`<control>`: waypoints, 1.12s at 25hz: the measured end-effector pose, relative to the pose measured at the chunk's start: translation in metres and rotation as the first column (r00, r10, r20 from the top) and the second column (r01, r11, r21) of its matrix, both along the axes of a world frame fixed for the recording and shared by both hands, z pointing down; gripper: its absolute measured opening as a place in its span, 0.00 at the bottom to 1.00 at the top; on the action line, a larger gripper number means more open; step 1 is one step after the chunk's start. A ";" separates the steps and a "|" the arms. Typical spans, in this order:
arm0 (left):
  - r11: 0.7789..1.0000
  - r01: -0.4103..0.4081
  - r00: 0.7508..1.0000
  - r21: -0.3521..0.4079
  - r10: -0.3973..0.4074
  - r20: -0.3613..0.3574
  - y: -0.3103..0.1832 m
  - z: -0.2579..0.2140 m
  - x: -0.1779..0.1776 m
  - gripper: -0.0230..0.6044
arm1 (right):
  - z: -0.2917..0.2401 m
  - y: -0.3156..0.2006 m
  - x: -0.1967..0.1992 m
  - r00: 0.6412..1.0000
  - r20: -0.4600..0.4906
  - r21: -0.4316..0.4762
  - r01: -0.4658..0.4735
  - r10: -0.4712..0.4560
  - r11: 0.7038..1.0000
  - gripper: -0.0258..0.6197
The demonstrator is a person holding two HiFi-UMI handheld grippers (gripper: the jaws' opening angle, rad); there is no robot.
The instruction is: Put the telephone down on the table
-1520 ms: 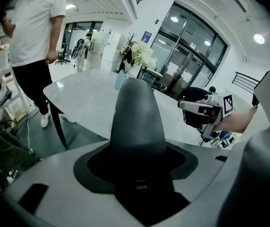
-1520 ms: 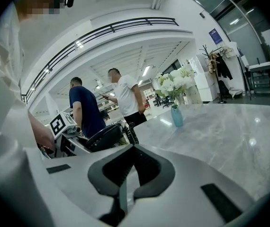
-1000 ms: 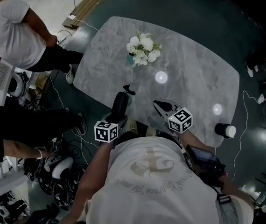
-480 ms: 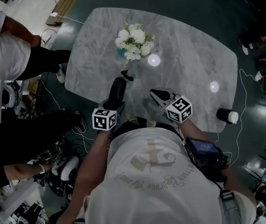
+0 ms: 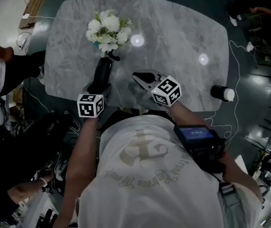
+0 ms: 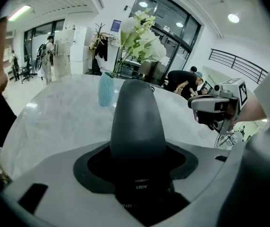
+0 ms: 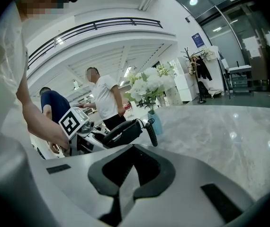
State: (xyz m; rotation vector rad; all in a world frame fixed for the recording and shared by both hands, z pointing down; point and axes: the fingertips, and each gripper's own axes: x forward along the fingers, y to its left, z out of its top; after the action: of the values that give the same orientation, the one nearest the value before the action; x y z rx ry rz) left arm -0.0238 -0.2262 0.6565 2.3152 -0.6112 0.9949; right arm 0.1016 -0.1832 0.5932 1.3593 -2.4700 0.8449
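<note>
My left gripper (image 5: 97, 85) is shut on a black telephone handset (image 5: 102, 71) and holds it over the near left part of the grey marble table (image 5: 183, 27). The handset points at the flowers, its coiled cord (image 7: 151, 130) hanging off the far end. In the left gripper view the handset (image 6: 137, 122) fills the space between the jaws. Whether it touches the tabletop I cannot tell. My right gripper (image 5: 142, 76) hovers just right of it over the near edge, jaws together and empty; in its own view the handset (image 7: 121, 133) lies to the left.
White flowers (image 5: 108, 28) in a teal vase (image 6: 105, 90) stand just beyond the handset. A dark cylinder with a white top (image 5: 221, 93) sits at the table's near right edge. A person (image 5: 2, 75) stands left of the table, and cables lie on the floor.
Both grippers have moved forward over the table, bringing the handset closer to the flowers. The left grip on the handset is unchanged.
</note>
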 end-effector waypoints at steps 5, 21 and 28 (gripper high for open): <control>0.999 -0.042 0.999 0.018 0.041 0.015 -0.011 0.005 0.022 0.48 | -0.004 -0.003 0.006 1.000 -0.002 0.000 -0.005 0.005 1.000 0.06; 0.993 -0.117 0.989 0.029 0.114 0.090 -0.017 0.031 0.036 0.48 | 0.005 -0.001 0.007 1.000 0.001 -0.043 -0.024 0.024 0.999 0.06; 0.991 -0.132 0.982 0.022 0.128 0.140 -0.016 0.042 0.024 0.48 | 0.008 -0.004 0.001 1.000 0.005 -0.046 -0.018 0.018 0.999 0.06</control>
State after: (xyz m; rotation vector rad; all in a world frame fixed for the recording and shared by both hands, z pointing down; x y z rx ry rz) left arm 0.0005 -0.2427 0.6990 2.3520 -0.5383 1.2230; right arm 0.1024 -0.1875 0.6011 1.3676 -2.4302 0.9041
